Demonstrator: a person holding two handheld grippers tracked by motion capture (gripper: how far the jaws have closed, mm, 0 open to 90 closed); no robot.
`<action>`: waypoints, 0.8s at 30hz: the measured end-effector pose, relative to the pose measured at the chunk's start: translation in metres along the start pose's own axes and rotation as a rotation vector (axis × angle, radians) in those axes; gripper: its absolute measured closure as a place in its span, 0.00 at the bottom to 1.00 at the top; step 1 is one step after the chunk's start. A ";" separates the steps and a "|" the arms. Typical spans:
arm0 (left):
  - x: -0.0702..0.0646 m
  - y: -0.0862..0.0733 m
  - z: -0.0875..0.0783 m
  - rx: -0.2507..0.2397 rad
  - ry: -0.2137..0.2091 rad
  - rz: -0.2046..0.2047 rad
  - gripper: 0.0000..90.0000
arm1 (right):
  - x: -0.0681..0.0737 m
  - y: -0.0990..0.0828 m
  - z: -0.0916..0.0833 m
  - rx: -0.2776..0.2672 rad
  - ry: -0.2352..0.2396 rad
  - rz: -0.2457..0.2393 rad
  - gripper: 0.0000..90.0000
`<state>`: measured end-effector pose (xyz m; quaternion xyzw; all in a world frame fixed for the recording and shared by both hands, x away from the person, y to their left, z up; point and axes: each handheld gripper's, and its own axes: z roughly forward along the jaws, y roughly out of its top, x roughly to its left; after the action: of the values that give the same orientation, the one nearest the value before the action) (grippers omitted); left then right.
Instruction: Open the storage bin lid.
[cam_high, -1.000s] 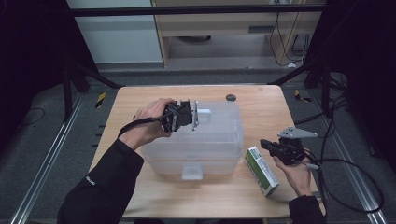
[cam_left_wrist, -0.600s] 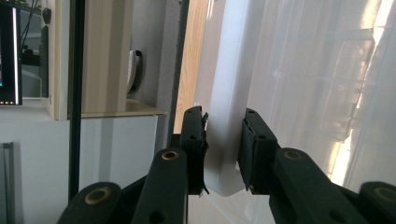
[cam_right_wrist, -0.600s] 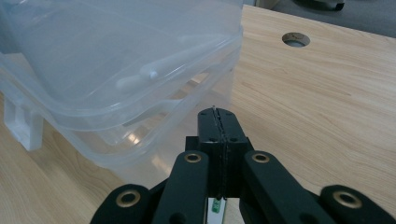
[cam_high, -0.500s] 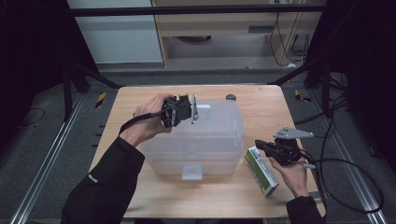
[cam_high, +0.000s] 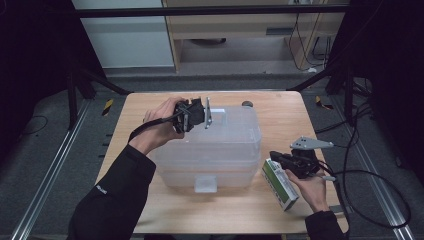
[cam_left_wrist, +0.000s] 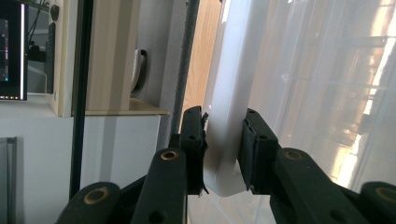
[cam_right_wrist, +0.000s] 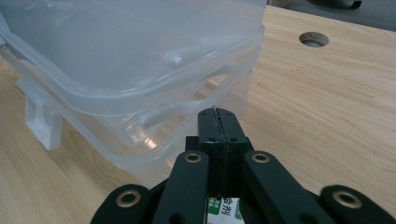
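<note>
A clear plastic storage box (cam_high: 220, 150) with its lid on stands mid-table. At the box's far edge my left gripper (cam_high: 199, 115) is shut on the white latch tab (cam_left_wrist: 233, 84). In the left gripper view its jaws (cam_left_wrist: 224, 140) press on both faces of the tab. My right gripper (cam_high: 278, 159) hovers just right of the box, over a green-and-white carton (cam_high: 281, 184). In the right gripper view the jaws (cam_right_wrist: 219, 116) are shut, pad against pad, with nothing between them, and the carton (cam_right_wrist: 225, 205) peeks out below.
A second latch (cam_high: 205, 183) hangs on the box's near side, also seen at the left as a latch (cam_right_wrist: 42, 122). A round hole (cam_high: 247, 104) sits in the wooden tabletop (cam_high: 295, 120) behind the box. Cables trail off the table's right edge.
</note>
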<state>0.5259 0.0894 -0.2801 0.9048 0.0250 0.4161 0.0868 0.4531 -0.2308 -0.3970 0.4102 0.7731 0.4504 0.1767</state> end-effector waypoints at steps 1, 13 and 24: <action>0.000 0.000 0.000 -0.001 0.003 -0.004 0.80 | 0.000 0.000 0.000 0.001 0.004 0.000 1.00; 0.005 0.000 0.004 -0.014 0.023 -0.033 0.80 | 0.005 0.000 0.004 0.011 0.031 -0.016 1.00; 0.008 -0.001 0.006 -0.019 0.029 -0.050 0.79 | 0.017 0.005 0.007 -0.001 0.086 -0.048 1.00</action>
<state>0.5360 0.0905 -0.2780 0.8970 0.0448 0.4270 0.1051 0.4495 -0.2121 -0.3949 0.3719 0.7893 0.4635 0.1542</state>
